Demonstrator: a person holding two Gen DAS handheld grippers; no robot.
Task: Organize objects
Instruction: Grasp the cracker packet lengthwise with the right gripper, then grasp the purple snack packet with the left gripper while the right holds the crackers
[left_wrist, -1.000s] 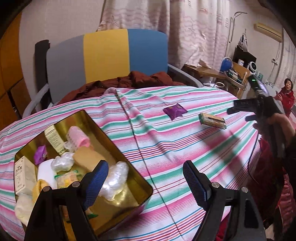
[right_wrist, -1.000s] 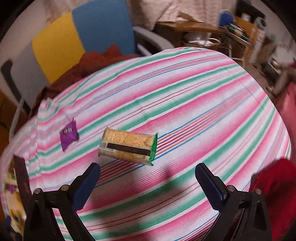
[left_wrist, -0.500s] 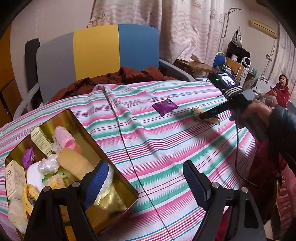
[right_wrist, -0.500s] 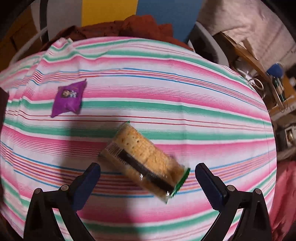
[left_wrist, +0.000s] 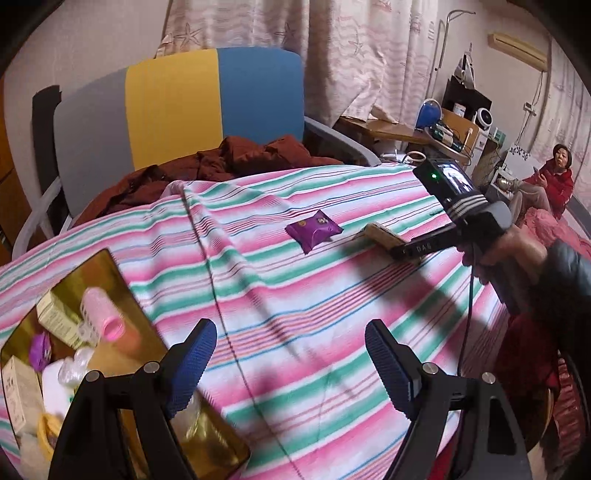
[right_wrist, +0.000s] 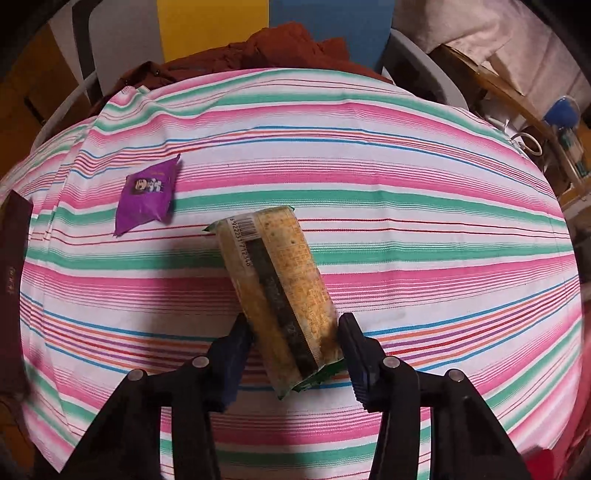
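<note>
A cracker pack (right_wrist: 277, 280) in clear wrap with a green end lies on the striped tablecloth (right_wrist: 406, 206), and my right gripper (right_wrist: 293, 332) is shut on its near end, one finger against each side. A purple snack packet (right_wrist: 146, 195) lies to its left. In the left wrist view the right gripper (left_wrist: 406, 251) reaches over the cracker pack (left_wrist: 380, 236), next to the purple packet (left_wrist: 314, 230). My left gripper (left_wrist: 291, 362) hangs open and holds nothing, beside a gold tin (left_wrist: 110, 273) holding a pink roller (left_wrist: 101, 314), small boxes and wrapped items.
A chair (left_wrist: 177, 107) with a grey, yellow and blue back stands behind the table, with a rust-brown garment (left_wrist: 229, 166) draped on it. A person in red (left_wrist: 550, 181) sits far right near a cluttered desk (left_wrist: 406, 133). A dark flat thing (right_wrist: 11, 277) lies at the table's left edge.
My right gripper has come down over the cracker pack and closed from wide open onto it. The left gripper has drifted right, so the tin sits further left in view.
</note>
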